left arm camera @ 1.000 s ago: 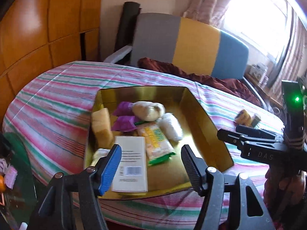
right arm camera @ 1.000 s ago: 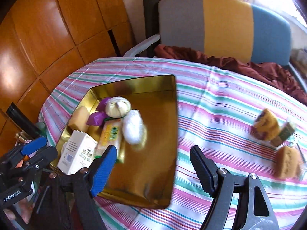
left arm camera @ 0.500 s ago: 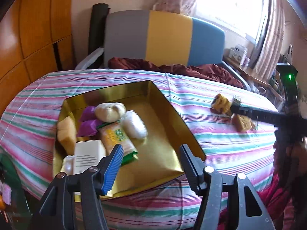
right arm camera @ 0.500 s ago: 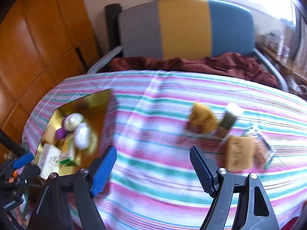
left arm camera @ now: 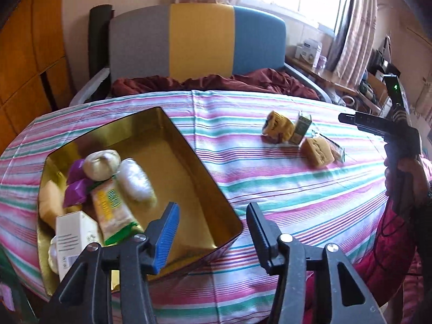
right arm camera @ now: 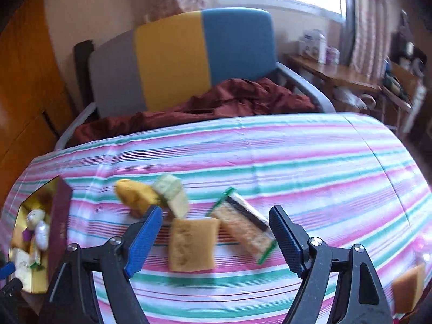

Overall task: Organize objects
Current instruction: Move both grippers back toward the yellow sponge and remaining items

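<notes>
A gold tin box (left arm camera: 189, 148) sits on the striped tablecloth (left arm camera: 270, 189) at the left, holding several wrapped snacks, a white carton (left arm camera: 73, 232) and a round bun (left arm camera: 101, 160). My left gripper (left arm camera: 212, 232) is open and empty above the box's near right corner. On the cloth to the right lie a yellow cake (right arm camera: 135, 195), a small pale green box (right arm camera: 172, 194), a tan cake slab (right arm camera: 191, 244) and a clear-wrapped biscuit pack (right arm camera: 243, 228). My right gripper (right arm camera: 216, 240) is open and empty, just above the tan slab and biscuit pack.
A grey, yellow and blue chair (left arm camera: 199, 37) with a dark red cloth (left arm camera: 216, 81) stands behind the table. Wooden panels are at the left. A cluttered side table (right arm camera: 337, 73) stands by the window at the right. Another tan piece (right arm camera: 407, 289) lies at the table's right edge.
My right gripper has swung right, from over the gold box to over the loose snacks. My left gripper's view has turned right and pulled back slightly. Both stay open.
</notes>
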{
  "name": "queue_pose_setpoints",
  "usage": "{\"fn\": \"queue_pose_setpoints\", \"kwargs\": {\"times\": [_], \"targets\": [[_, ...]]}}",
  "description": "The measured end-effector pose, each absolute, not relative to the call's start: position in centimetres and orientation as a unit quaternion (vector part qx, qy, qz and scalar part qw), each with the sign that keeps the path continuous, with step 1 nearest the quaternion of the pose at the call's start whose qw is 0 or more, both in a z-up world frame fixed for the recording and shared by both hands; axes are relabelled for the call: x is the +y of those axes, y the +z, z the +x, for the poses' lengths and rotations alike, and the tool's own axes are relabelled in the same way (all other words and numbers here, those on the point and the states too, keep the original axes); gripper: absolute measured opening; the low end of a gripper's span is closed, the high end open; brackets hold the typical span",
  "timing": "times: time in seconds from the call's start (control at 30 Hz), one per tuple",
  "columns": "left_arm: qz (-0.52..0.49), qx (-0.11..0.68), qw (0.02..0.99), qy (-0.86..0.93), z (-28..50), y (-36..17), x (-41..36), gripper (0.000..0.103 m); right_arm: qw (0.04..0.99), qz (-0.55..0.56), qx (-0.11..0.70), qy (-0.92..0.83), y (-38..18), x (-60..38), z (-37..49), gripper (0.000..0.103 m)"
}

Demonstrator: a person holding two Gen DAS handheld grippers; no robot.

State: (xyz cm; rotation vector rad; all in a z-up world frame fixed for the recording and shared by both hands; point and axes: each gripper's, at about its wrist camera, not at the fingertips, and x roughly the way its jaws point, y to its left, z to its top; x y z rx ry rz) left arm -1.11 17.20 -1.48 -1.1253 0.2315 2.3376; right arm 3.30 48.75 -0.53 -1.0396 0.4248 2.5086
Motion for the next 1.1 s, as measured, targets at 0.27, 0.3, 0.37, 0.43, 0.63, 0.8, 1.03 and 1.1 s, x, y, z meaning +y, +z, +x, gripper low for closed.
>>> {"fn": "queue_pose_setpoints", "kwargs": {"times": [0.27,0.3,0.37,0.43,0.63,0.8,1.03,1.1], "targets": [[-0.435,0.099,0.294,0.846,-1.9,-2.3,21.3,0.044,0.225,-0.371,0.254,0.865,-2.2,53.0,4.5,0.082],[-0.438,0.098,0.297,0.843,-2.2,-2.4,21.8,0.044,0.226,-0.371,0.260,0.863,-2.3,53.2,4.5,0.082],[-0.445,0.095,0.302,0.838,-2.7,-2.6,22.9,0.044,0.229,-0.366,0.271,0.860,-2.2,53.6,4.8,0.082],[-0.452,0.092,0.308,0.832,-3.3,-2.8,24.0,0.044,0.235,-0.364,0.280,0.857,-2.4,54.0,5.0,0.083],[-0.476,0.090,0.306,0.819,-5.4,-4.0,27.2,0.044,0.243,-0.372,0.309,0.841,-3.2,55.0,5.2,0.084],[-0.488,0.099,0.305,0.812,-7.3,-4.9,30.0,0.047,0.236,-0.381,0.314,0.837,-3.7,55.0,5.0,0.084],[-0.469,0.151,0.327,0.807,-9.7,-5.5,34.8,0.068,0.230,-0.379,0.318,0.838,-3.7,55.0,4.9,0.084],[-0.463,0.160,0.337,0.804,-10.3,-5.7,36.0,0.074,0.230,-0.376,0.325,0.837,-3.7,55.2,5.0,0.086]]}}
